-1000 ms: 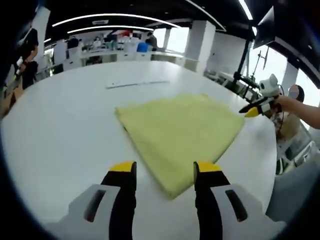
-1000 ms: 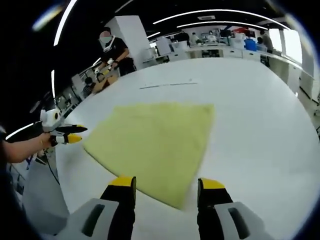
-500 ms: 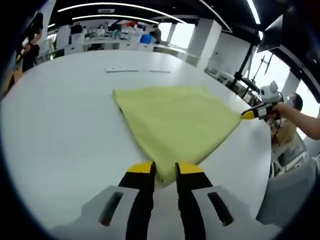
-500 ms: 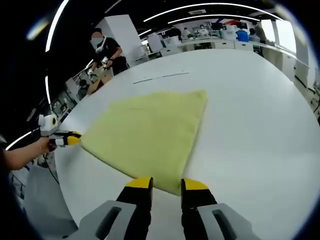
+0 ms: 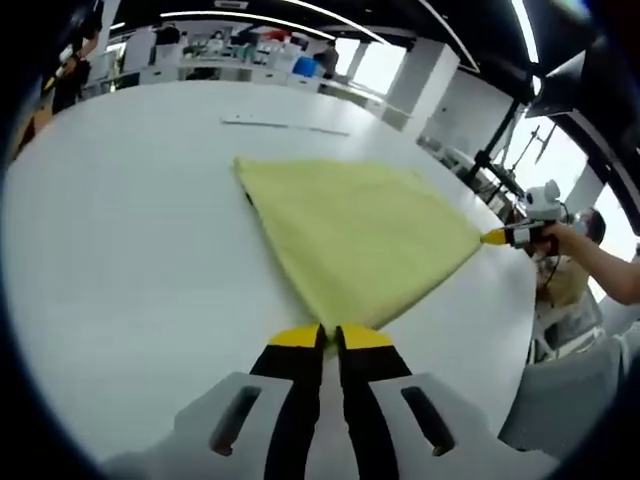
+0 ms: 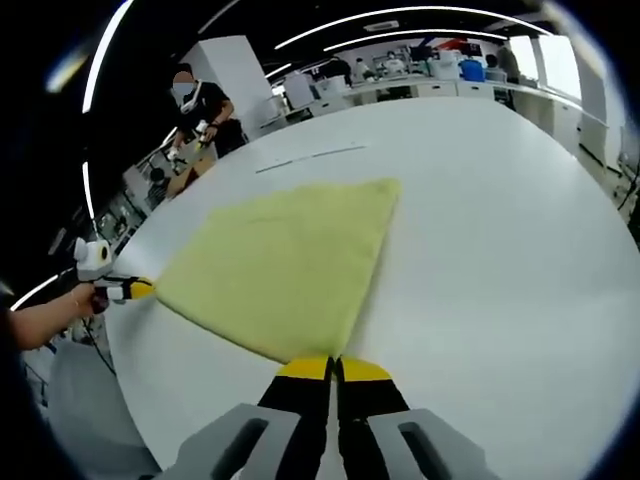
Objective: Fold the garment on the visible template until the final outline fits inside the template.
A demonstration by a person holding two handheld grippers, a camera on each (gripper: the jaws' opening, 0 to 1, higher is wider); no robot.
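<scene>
A broad white table [image 5: 120,230] carries a yellow garment [image 5: 350,230], folded flat into a four-cornered sheet that spreads away from the jaws in both gripper views. In the left gripper view the left gripper [image 5: 323,334] has its yellow-tipped jaws drawn together on the garment's nearest corner, and the cloth widens ahead and to the right of them; its long axis runs from the corner at the jaws toward the far corner, which points at a thin pale strip [image 5: 285,125] lying on the table well beyond the cloth. The same view catches the other gripper at the right-hand corner of the garment, held by a person's hand [image 5: 560,238]. The right gripper view shows the right gripper [image 6: 333,368] with its jaws likewise pressed shut on the nearest corner of the garment [image 6: 280,265], the cloth fanning out ahead and to the left, and the left gripper [image 6: 128,290] at the far left corner. This view alone takes in a person in dark clothes [image 6: 200,105] standing past the table's far left edge.
</scene>
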